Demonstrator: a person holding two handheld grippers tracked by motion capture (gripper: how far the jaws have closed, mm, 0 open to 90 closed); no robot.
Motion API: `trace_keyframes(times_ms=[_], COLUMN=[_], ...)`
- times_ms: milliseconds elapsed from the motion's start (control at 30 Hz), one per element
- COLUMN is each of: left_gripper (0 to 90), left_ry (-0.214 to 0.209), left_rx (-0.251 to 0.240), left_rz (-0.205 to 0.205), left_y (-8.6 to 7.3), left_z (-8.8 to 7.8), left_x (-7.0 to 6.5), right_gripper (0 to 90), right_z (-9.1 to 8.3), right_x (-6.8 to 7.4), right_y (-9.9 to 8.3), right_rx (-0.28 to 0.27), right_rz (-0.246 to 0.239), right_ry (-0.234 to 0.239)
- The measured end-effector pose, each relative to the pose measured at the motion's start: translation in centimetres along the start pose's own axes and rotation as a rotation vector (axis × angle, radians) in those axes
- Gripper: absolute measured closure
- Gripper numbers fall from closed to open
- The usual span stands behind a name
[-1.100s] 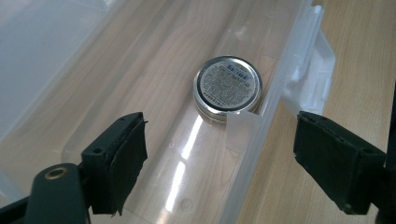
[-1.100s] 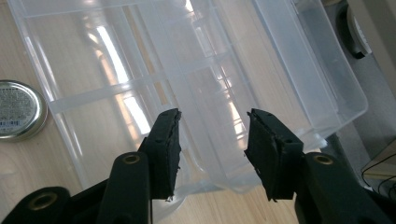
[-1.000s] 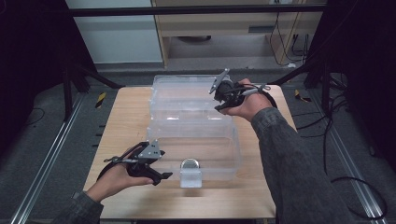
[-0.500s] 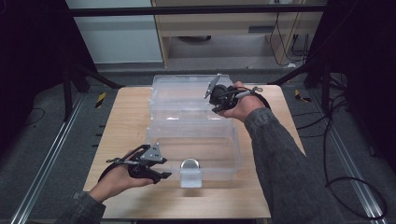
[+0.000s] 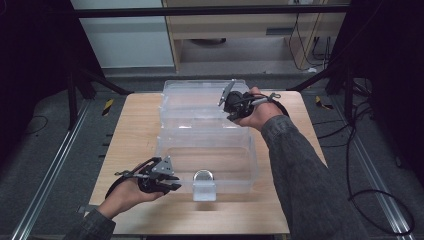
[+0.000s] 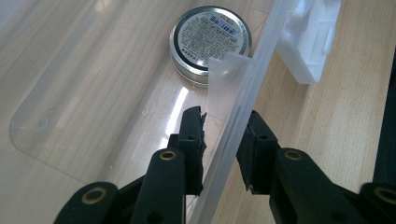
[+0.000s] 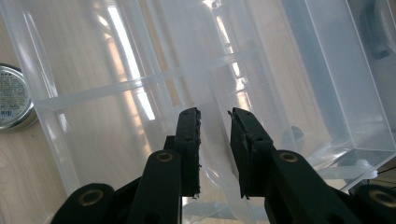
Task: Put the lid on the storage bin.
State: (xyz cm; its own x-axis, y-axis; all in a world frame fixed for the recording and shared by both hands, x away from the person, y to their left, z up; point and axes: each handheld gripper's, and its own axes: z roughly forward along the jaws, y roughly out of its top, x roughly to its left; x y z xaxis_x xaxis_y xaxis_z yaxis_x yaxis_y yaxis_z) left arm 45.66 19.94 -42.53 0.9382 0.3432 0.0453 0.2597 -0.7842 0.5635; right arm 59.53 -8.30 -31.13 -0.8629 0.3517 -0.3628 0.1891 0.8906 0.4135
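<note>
A clear plastic box point(image 5: 250, 155) stands on the wooden table, and a clear lid section point(image 5: 197, 97) lies behind it. Inside the box, close to the front wall, sits a round metal tin point(image 5: 203, 176) point(image 6: 210, 37) point(image 7: 11, 98). My left gripper point(image 5: 174, 184) point(image 6: 224, 112) straddles the box's front wall near its left corner. Its jaws have just been closing, and the pads meet the wall. My right gripper point(image 5: 232, 114) point(image 7: 213, 112) reaches down at the back right. Its jaws have also just been closing, and they pinch a clear plastic wall where the lid meets the box.
A white latch point(image 5: 205, 191) point(image 6: 310, 42) hangs on the outside of the box's front wall, just right of my left gripper. Bare table point(image 5: 130, 130) lies on the left of the box. Black frame posts and cables ring the table on the floor.
The right gripper has tipped a little lower onto the clear plastic. The left hand has hardly moved at the box's front corner.
</note>
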Motion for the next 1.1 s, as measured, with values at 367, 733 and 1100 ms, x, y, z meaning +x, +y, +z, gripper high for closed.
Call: trace_keyframes(times_ms=[367, 733, 1100], left_gripper=[72.6, 72.3, 71.3], left_ry=[0.008, 0.022, 0.051], left_rx=[0.005, 0.0, -0.005], left_rz=[0.007, 0.002, -0.001], left_y=[0.14, 0.28, 0.29], left_z=[0.09, 0.29, 0.41], left_x=[0.1, 0.49, 0.15], right_gripper=[73.2, 73.8, 79.0], right_z=[0.16, 0.4, -0.08], right_x=[-0.13, -0.58, -0.4], right_y=[0.25, 0.48, 0.75], right_rx=[0.009, 0.015, 0.017], right_rz=[0.016, 0.022, 0.014], right_ry=[0.0, -0.002, 0.028])
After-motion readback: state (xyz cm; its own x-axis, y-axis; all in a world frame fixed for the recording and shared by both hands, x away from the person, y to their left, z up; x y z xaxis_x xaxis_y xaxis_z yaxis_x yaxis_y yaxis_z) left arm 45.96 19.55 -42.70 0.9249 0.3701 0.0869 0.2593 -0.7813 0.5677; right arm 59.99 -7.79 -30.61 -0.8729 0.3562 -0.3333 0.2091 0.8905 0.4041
